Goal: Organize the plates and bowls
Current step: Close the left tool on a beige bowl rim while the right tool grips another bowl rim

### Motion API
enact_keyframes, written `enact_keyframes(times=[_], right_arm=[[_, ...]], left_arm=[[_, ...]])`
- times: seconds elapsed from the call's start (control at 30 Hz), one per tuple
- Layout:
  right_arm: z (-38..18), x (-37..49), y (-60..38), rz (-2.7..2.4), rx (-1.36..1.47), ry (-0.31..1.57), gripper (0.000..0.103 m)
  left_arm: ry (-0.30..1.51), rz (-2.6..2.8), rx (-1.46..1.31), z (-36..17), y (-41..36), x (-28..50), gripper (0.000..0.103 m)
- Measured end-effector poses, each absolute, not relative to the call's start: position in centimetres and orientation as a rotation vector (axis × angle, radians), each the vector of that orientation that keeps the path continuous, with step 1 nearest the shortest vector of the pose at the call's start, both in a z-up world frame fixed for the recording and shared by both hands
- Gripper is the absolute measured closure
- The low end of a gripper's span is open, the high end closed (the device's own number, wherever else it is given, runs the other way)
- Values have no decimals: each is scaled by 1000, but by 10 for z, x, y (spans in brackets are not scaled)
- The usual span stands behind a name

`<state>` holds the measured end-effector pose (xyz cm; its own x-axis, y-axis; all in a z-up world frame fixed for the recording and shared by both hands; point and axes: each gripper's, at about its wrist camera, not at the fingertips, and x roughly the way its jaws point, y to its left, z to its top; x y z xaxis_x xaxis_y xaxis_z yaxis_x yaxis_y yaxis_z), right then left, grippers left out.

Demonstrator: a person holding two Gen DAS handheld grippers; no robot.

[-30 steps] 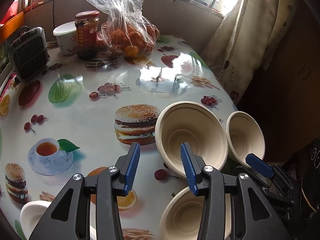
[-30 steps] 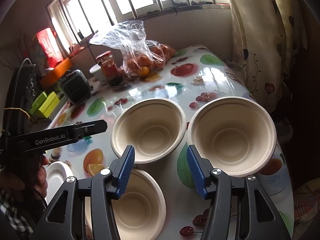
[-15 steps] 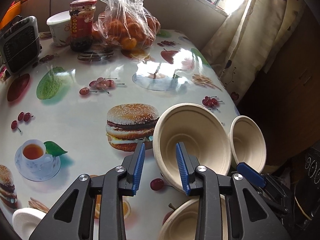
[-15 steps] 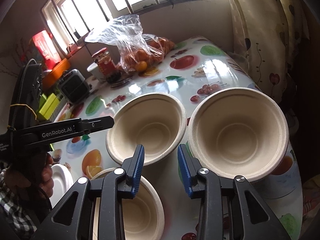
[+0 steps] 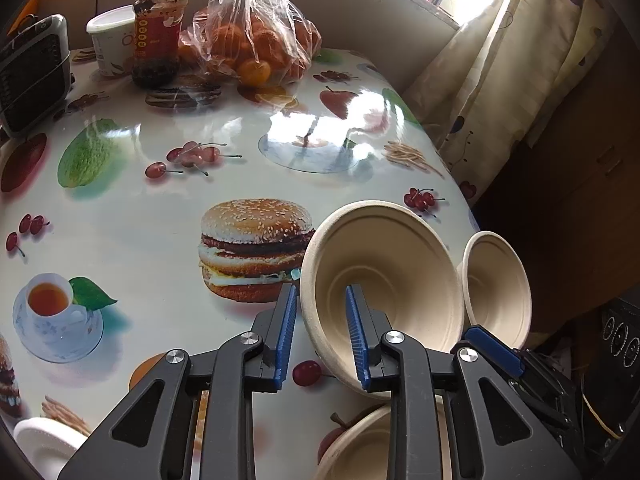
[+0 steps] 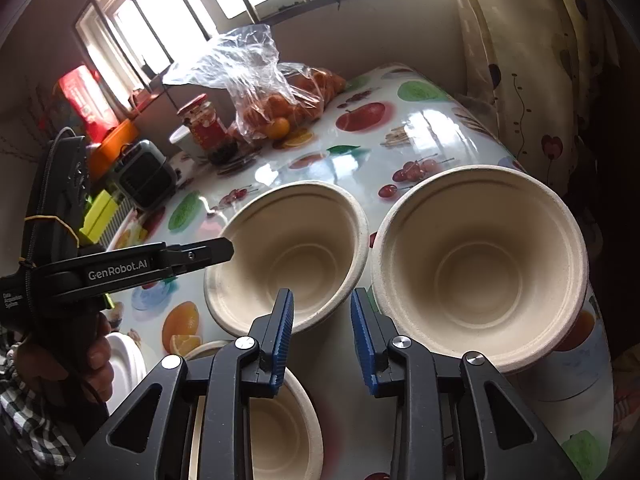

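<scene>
Open tablecloth (image 5: 132, 236) runs from 9 to 12 o'clock of the left gripper (image 5: 320, 334), bounded at the far edge by the jar (image 5: 160, 32), bag of oranges (image 5: 248, 40) and small heater (image 5: 32, 76), while three pulp bowls (image 6: 292, 256) crowd the near right edge.

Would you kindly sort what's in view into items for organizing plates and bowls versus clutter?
For the job:
- three beige pulp bowls
- white plate

Lying about:
- clear bag of oranges
- red-lidded glass jar
- white tub
- small dark heater
</scene>
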<state>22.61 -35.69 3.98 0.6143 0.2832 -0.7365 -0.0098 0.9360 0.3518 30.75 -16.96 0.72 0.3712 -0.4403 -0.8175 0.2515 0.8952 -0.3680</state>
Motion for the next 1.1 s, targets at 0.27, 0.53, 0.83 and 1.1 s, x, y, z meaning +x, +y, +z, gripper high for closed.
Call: enact_keyframes(times=[0.27,0.53,0.83,1.1], right_arm=[[38,227,-358,174,342,902,78],[38,227,-358,173,342,901,78],[39,228,-357,176,344,897,78],[37,228,-357,172,350,904,78]], left_arm=[[1105,-456,-195,6,-171,308,77],[1100,-455,-186,6,-173,309,77],[1095,-453,-187,8,-171,308,77],[1111,-432,-178,3,-170,309,77]])
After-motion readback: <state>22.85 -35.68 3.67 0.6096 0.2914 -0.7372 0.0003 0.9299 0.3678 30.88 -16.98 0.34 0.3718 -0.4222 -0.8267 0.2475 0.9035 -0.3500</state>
